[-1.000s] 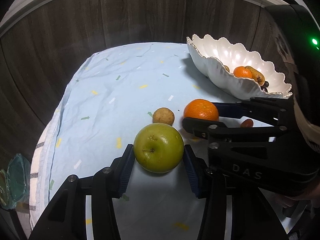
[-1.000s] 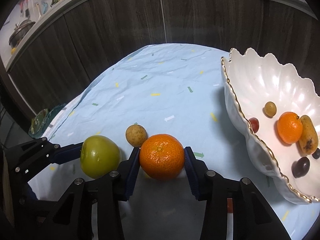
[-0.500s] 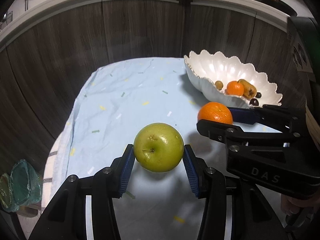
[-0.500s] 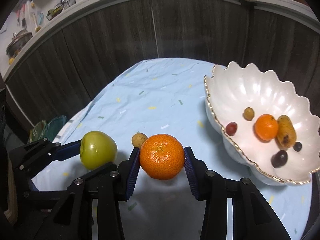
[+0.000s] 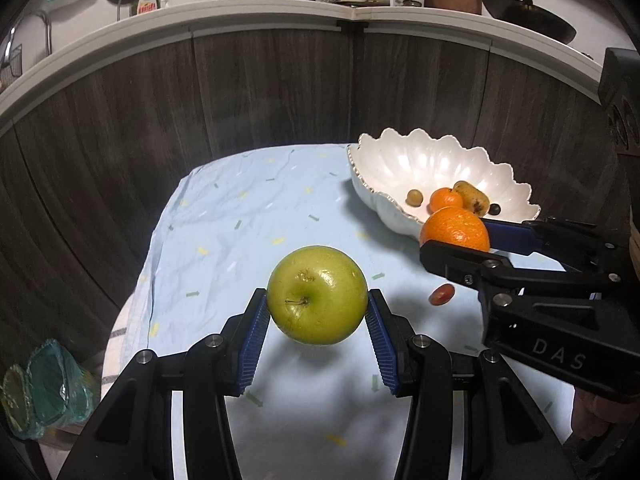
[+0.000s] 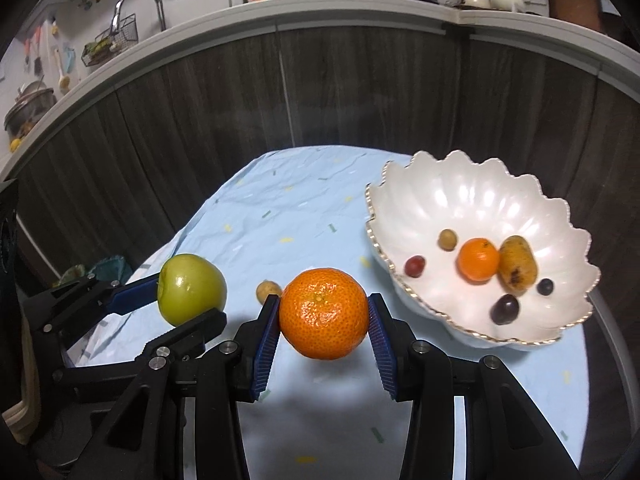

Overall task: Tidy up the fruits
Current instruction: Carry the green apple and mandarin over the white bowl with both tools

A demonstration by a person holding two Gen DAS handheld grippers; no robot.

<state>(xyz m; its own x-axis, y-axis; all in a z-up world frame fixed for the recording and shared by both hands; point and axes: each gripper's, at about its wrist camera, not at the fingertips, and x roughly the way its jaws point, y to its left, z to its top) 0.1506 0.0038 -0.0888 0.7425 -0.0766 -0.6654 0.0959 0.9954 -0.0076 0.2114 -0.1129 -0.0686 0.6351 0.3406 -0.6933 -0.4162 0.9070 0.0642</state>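
A green apple (image 5: 317,294) hangs above the light blue cloth (image 5: 240,220), and my left gripper (image 5: 317,310) is shut on it with both blue pads against its sides. My right gripper (image 6: 323,320) is shut on a large orange (image 6: 323,313), also clear of the cloth. In the right wrist view the apple (image 6: 191,288) is at the left. The white scalloped bowl (image 6: 460,200) sits ahead to the right and holds a small orange (image 6: 478,260), a yellow-brown fruit (image 6: 518,265) and several grapes. The bowl (image 5: 420,160) is beyond the orange (image 5: 455,228).
A small tan fruit (image 6: 269,291) and a red grape (image 5: 441,294) lie on the cloth below the grippers. Dark wood cabinet fronts curve behind the table. A teal bag (image 5: 44,392) sits on the floor left of the table's edge.
Both grippers have risen with the apple and the orange off the cloth. The bowl and table now look lower and farther. The tan fruit has gone behind the apple in the left view.
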